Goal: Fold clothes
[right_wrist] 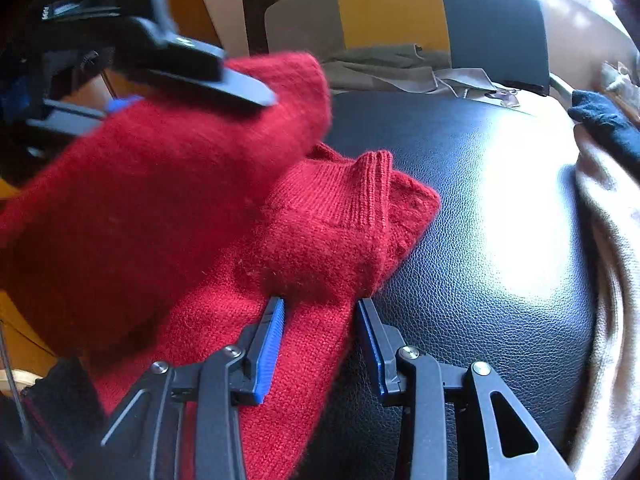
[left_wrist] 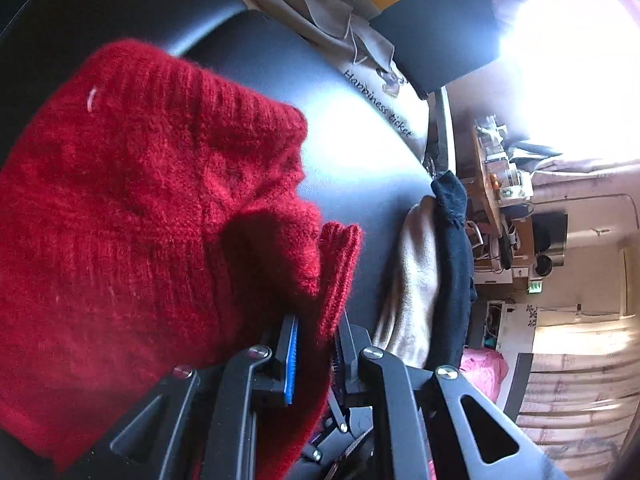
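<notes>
The left gripper (left_wrist: 314,354), clamped on the red knit sweater (right_wrist: 224,216), carries a flap across the black leather surface (right_wrist: 480,240); the right gripper (right_wrist: 320,332) stands half-open, astride the hem. The fold should land edge on edge.

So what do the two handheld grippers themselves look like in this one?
Both match. The left gripper and the right gripper are matte black linkage frames with triangular cut-outs and silver screw heads at the pivots. The jaws carry ribbed blue pads. No cables, markings or sleeves are visible.
</notes>
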`<action>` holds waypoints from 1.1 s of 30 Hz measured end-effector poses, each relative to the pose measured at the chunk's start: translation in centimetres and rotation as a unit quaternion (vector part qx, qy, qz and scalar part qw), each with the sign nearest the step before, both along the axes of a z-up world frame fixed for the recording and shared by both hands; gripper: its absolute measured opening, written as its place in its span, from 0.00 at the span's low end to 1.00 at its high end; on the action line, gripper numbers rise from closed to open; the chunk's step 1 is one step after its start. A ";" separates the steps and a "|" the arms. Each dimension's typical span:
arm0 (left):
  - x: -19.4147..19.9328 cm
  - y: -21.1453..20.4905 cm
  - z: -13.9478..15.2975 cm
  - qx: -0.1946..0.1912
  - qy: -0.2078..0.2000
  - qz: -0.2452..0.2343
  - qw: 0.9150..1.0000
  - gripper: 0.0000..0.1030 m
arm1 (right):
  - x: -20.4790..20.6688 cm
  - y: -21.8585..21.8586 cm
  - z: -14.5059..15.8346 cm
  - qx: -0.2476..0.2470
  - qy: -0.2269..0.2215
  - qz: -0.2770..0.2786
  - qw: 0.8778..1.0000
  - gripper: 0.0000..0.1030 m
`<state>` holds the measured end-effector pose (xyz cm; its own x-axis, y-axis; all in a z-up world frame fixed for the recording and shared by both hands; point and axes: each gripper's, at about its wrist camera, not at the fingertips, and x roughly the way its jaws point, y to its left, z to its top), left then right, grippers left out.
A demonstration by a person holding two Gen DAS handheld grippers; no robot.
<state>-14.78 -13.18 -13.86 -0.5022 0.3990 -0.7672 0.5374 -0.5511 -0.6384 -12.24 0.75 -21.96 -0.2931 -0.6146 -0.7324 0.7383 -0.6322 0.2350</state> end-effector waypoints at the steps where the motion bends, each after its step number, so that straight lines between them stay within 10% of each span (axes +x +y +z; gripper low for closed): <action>1: -0.3 0.3 -0.2 0.000 -0.002 -0.002 1.000 0.12 | 0.0 0.0 0.0 -0.001 0.000 -0.001 1.000 0.36; 9: -1.9 2.4 -1.7 0.107 -0.005 -0.087 0.990 0.20 | -0.1 0.3 -0.2 -0.012 -0.006 -0.004 1.000 0.37; 14: -0.9 2.8 5.1 0.125 0.080 -0.163 0.975 0.20 | -0.1 0.5 -0.2 -0.020 -0.013 -0.009 1.000 0.37; 20: 4.9 -4.3 10.5 0.026 0.172 -0.159 0.972 0.20 | 1.3 2.7 0.4 -0.022 -0.009 -0.044 0.999 0.50; 26: 12.5 -12.5 6.7 -0.130 0.144 -0.096 0.976 0.21 | 5.2 7.3 4.1 -0.014 0.017 -0.074 0.997 0.45; 33: 17.0 -13.1 1.1 -0.136 0.175 -0.112 0.969 0.21 | 10.1 4.0 7.9 -0.039 -0.037 0.035 0.998 0.41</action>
<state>2.24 -26.31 -12.73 -0.6749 0.3346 -0.6577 0.1615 -0.8028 -0.5740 -2.09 4.77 -14.06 -0.1940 -0.6876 -0.6997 0.7585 -0.5574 0.3375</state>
